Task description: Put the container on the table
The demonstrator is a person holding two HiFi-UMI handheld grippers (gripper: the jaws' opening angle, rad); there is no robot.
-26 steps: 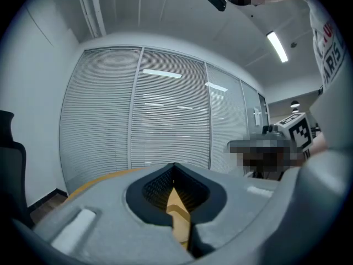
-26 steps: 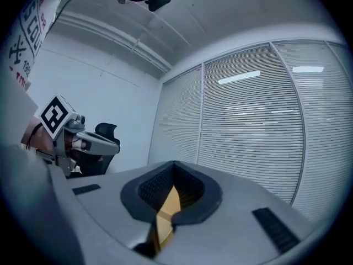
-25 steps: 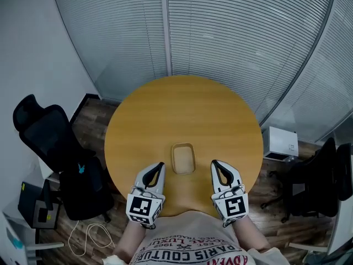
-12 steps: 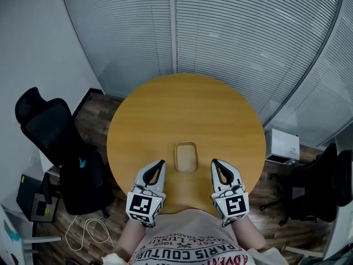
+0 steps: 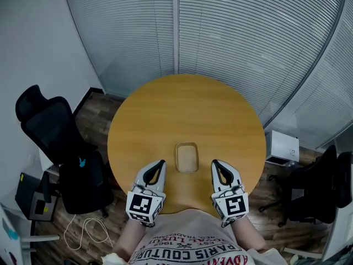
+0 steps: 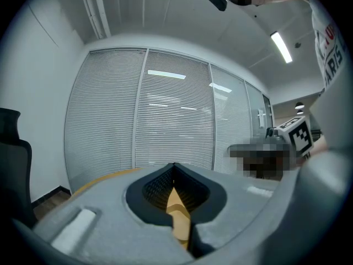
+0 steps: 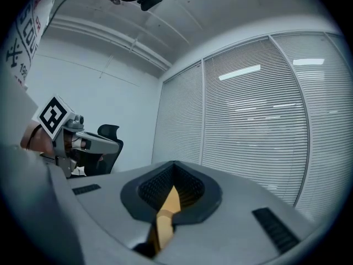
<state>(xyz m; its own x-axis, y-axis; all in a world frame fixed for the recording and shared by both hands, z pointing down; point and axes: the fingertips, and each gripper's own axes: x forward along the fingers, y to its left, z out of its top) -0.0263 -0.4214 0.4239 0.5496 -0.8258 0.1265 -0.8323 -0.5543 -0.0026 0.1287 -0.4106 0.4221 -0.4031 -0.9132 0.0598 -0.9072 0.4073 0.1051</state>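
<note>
A small clear rectangular container (image 5: 187, 157) sits upright on the round wooden table (image 5: 182, 115), near its front edge. My left gripper (image 5: 160, 164) hovers just left of the container, shut, with nothing between its jaws. To the container's right, my right gripper (image 5: 214, 163) is level with it, also shut and empty. Neither gripper touches the container. In the left gripper view the left gripper (image 6: 174, 165) has its tips pressed together, with a sliver of tabletop seen through the gap behind them. The right gripper (image 7: 174, 164) looks the same in the right gripper view.
Black office chairs stand at the left (image 5: 52, 131) and at the right (image 5: 320, 186) of the table. A white box (image 5: 282, 146) sits on the floor at the right. Blinds over glass walls (image 5: 220, 37) curve behind the table. A cable (image 5: 88, 231) lies on the floor, lower left.
The grippers and container keep their places. Only the head view has shifted a little, so the table and room sit slightly lower and to the right.
</note>
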